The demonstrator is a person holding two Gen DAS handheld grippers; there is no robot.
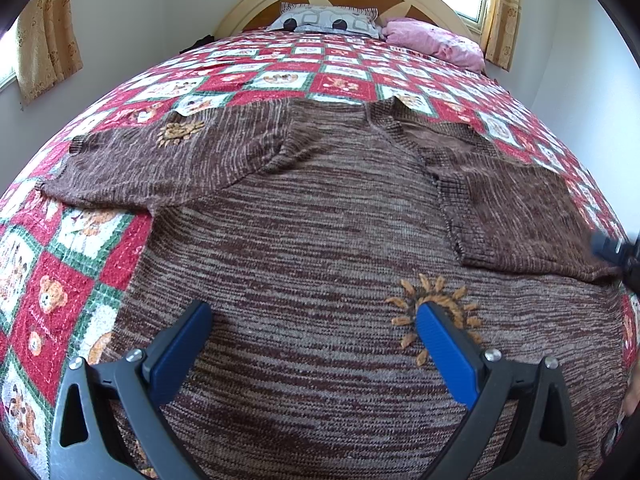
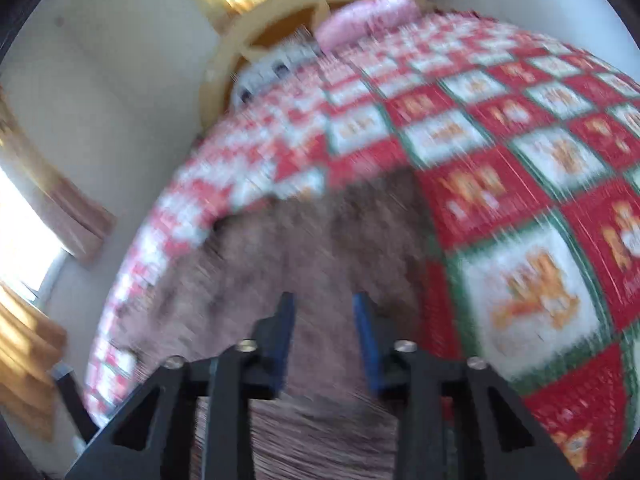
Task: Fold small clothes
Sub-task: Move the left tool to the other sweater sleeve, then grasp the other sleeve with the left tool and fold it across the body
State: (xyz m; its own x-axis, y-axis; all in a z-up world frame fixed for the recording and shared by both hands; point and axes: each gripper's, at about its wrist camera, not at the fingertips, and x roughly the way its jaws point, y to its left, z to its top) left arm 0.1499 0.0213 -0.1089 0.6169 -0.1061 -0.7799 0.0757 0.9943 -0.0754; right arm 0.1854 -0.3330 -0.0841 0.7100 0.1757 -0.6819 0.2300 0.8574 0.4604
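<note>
The brown knitted sweater (image 1: 320,220) lies flat on the bed, spread over the red, white and green teddy-bear quilt (image 1: 52,280). Its one sleeve (image 1: 160,160) extends sideways across the quilt; the other sleeve (image 1: 520,216) is folded inward and rests on the sweater body. An embroidered orange sunflower motif (image 1: 436,312) sits on the body, a second one on the extended sleeve.

The left tool (image 1: 316,316) is positioned over the lower sweater body with its blue-padded jaws set wide; nothing lies between them. One pad overlaps the sunflower motif in the view.

The right tool (image 2: 324,312) appears in a motion-blurred view above the sweater edge near the quilt. Its jaws stand at a narrow gap with no fabric gripped between them.

At the head of the bed, a patterned pillow (image 1: 328,20) and a pink pillow (image 1: 436,40) rest against the arched headboard (image 1: 256,4). Curtained windows flank the bed.
</note>
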